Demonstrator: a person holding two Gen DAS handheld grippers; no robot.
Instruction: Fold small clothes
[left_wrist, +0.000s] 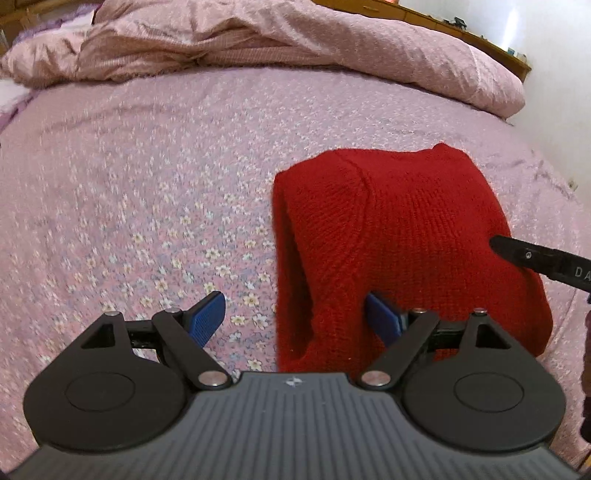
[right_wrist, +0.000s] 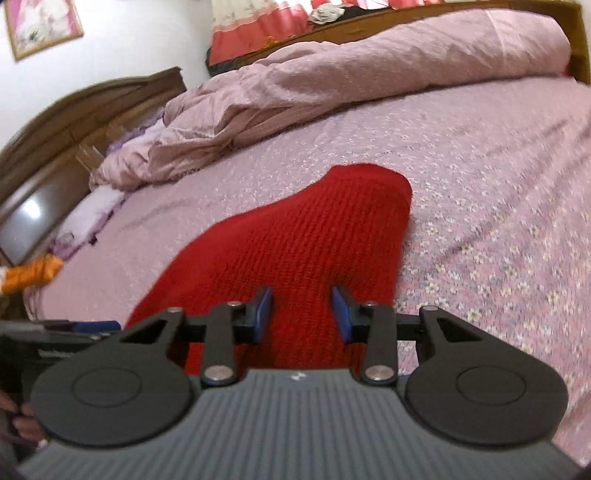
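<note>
A red knitted sweater (left_wrist: 406, 236) lies folded on the bed (left_wrist: 147, 192), on a pink flowered sheet; a rumpled pink quilt (left_wrist: 258, 40) is heaped along the far side. The left tool (left_wrist: 295, 317) hangs over the sweater's near left edge with its blue pads spread wide, pressing on nothing; the right tool (right_wrist: 302, 314) hovers above the other end, its pads half apart and gripping no cloth.
</note>
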